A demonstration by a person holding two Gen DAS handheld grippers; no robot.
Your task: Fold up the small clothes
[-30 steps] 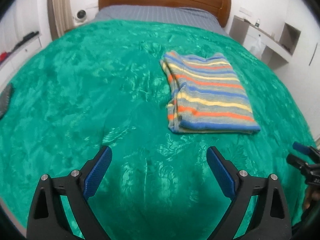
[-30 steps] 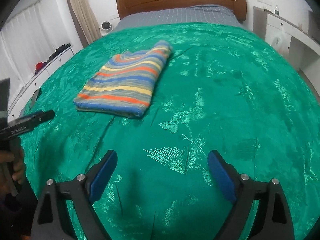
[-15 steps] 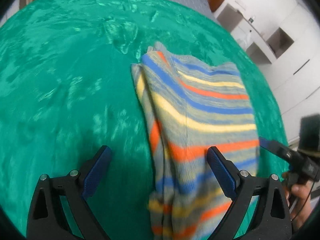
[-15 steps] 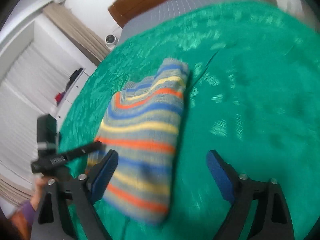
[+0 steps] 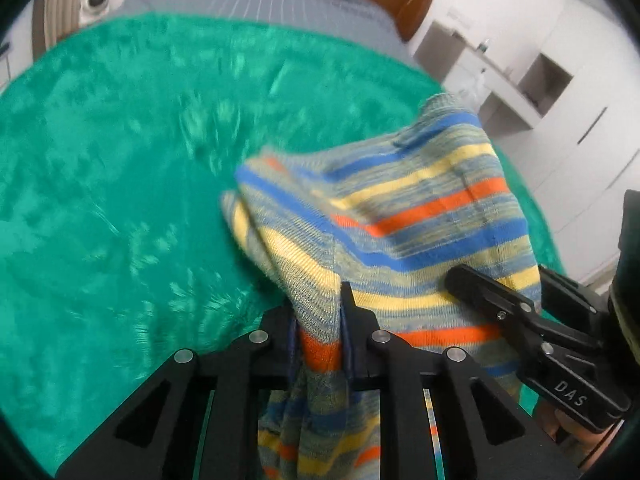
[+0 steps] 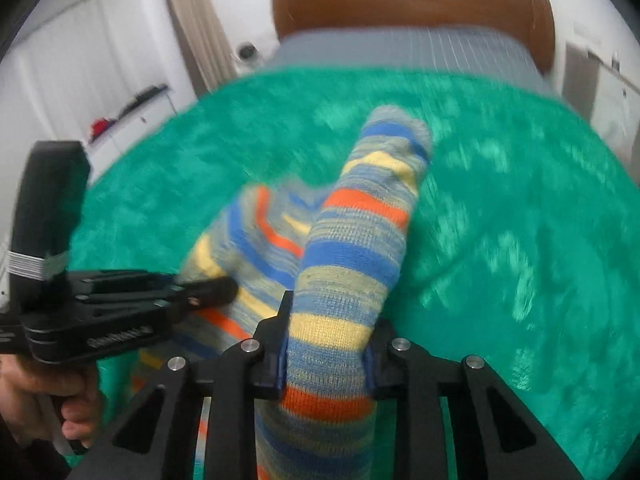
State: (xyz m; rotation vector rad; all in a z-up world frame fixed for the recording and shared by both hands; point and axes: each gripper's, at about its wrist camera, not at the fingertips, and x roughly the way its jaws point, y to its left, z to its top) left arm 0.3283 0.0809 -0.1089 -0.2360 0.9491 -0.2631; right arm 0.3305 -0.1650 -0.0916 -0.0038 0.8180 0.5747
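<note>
A striped knit garment in blue, yellow, orange and grey is lifted off the green bedspread. My left gripper is shut on one bunched edge of it. My right gripper is shut on another thick fold of the same garment. The right gripper also shows at the right of the left wrist view, and the left gripper shows at the left of the right wrist view. The two grippers are close together, with the cloth hanging between and below them.
The green bedspread covers a bed with a wooden headboard and a grey striped sheet. White shelves and cupboards stand to the right; a low white unit stands to the left.
Both grippers were open above the folded garment lying on the bed. Now both have shut on it and lifted it off the bedspread.
</note>
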